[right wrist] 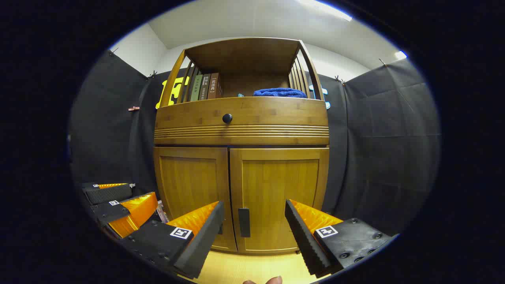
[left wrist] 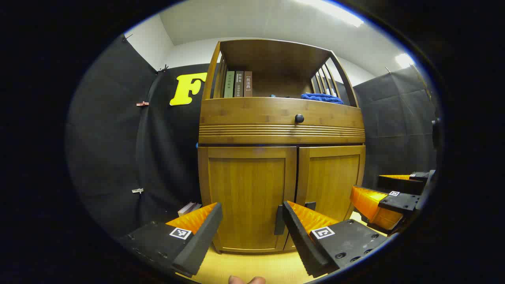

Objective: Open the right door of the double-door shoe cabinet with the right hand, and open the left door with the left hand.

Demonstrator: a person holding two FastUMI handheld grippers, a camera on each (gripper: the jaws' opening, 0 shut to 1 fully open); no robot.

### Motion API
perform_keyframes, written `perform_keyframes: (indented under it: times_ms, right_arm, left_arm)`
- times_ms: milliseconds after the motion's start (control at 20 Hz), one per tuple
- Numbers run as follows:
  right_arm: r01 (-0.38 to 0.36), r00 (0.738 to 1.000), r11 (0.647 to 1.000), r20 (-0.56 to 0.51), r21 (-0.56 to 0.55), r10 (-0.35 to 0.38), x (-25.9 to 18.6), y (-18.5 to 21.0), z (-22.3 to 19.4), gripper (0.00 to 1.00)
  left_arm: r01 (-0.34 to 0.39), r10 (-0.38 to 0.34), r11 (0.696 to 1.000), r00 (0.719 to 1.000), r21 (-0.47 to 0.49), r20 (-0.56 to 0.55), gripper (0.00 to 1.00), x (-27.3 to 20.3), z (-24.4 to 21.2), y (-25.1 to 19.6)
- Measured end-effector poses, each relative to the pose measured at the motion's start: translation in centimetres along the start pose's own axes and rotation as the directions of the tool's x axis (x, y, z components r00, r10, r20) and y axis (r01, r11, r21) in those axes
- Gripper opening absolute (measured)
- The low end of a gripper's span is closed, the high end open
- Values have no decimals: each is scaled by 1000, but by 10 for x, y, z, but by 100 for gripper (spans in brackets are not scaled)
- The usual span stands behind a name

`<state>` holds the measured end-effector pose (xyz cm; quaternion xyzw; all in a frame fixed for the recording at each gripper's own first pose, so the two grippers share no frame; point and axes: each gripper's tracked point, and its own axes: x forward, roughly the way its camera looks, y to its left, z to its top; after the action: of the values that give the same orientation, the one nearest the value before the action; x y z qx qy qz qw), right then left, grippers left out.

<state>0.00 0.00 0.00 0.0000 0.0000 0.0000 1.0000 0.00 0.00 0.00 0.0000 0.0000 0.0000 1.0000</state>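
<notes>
**Both grippers poised before a shut shoe cabinet**

I hold my left gripper (left wrist: 252, 221) with its fingers spread wide, grasping nothing, in front of the shoe cabinet (left wrist: 282, 134). Its left door (left wrist: 247, 197) stands closed straight ahead, and that door's dark handle (left wrist: 279, 220) sits just beside my right-hand fingertip. The right door (left wrist: 331, 181) is closed too. My right gripper (right wrist: 254, 221) is likewise spread apart and empty, facing the right door (right wrist: 279, 197), whose handle (right wrist: 244, 222) shows between the fingers, nearer the left one. From the left gripper view my right gripper (left wrist: 380, 193) appears at the far right edge. Above the doors runs a drawer with a round black knob (right wrist: 227, 118). On the open shelf up top stand three books (right wrist: 205, 86) at left, and a folded blue cloth (right wrist: 280, 92) lies at right.
</notes>
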Motion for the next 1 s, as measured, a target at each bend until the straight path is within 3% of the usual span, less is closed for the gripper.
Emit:
perform_keyframes:
  times_ms: [1000]
  right_arm:
    - [-1,1000,1000,0,0,1,8,8,-2,98]
  left_arm:
    - [0,0,1000,1000,1,7,95,6,2,8]
